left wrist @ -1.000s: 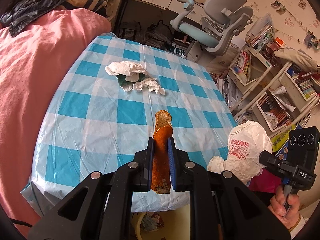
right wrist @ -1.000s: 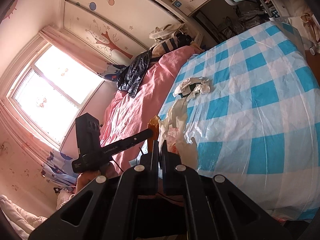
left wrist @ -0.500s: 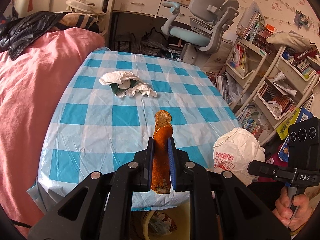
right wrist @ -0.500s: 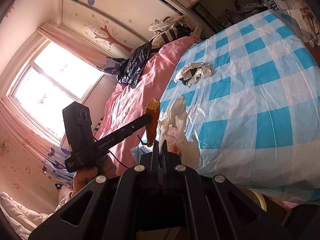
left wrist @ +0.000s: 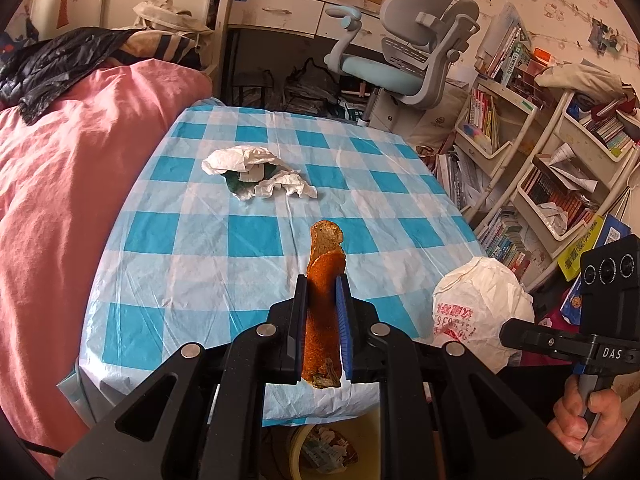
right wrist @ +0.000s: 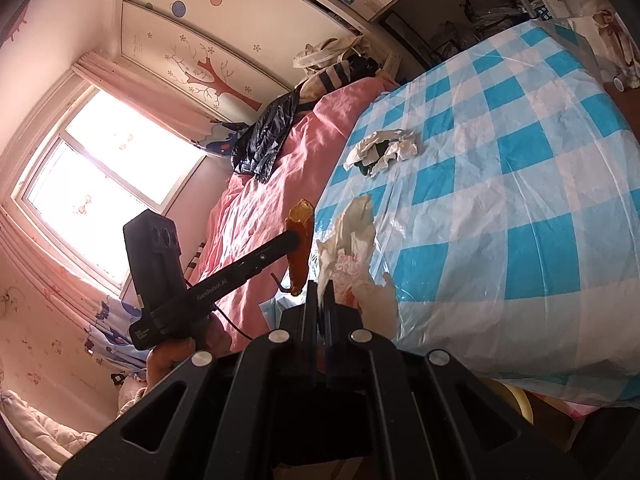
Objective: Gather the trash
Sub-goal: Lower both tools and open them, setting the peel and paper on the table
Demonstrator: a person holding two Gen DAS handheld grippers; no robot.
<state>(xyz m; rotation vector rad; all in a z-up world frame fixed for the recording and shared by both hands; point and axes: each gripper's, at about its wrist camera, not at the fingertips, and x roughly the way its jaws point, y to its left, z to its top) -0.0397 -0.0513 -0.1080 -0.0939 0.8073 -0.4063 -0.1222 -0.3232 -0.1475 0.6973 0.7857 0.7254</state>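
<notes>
Since a second ago, the left gripper (left wrist: 322, 300) has drawn back from the table and risen a little, so the near table edge and a yellow bin (left wrist: 370, 446) beneath it now show in its view; the right gripper has kept its place.

From the left wrist view, the left gripper points steeply down over the near edge of the checked tablecloth (left wrist: 248, 240), its pads clamped on an orange peel strip (left wrist: 323, 312) that sticks out forward past the fingertips. Crumpled tissues (left wrist: 256, 174) lie farther back on the cloth, well apart from the peel. At the right, a hand (left wrist: 586, 424) grips the handle of the right gripper, and a white plastic bag (left wrist: 480, 308) hangs off it beside the table corner. Only this view shows the bin and the bag's full bulge.

From the right wrist view, the right gripper (right wrist: 320, 300) points gently downward, its jaws pressed fully together on the bag's neck (right wrist: 348, 240). Just beside it, to the left, the left gripper (right wrist: 294, 240) holds the peel (right wrist: 300, 240) upright, off the table's edge beside the pink bedspread (right wrist: 280, 168). Only here does the left hand (right wrist: 172, 354) under its handle show.
</notes>
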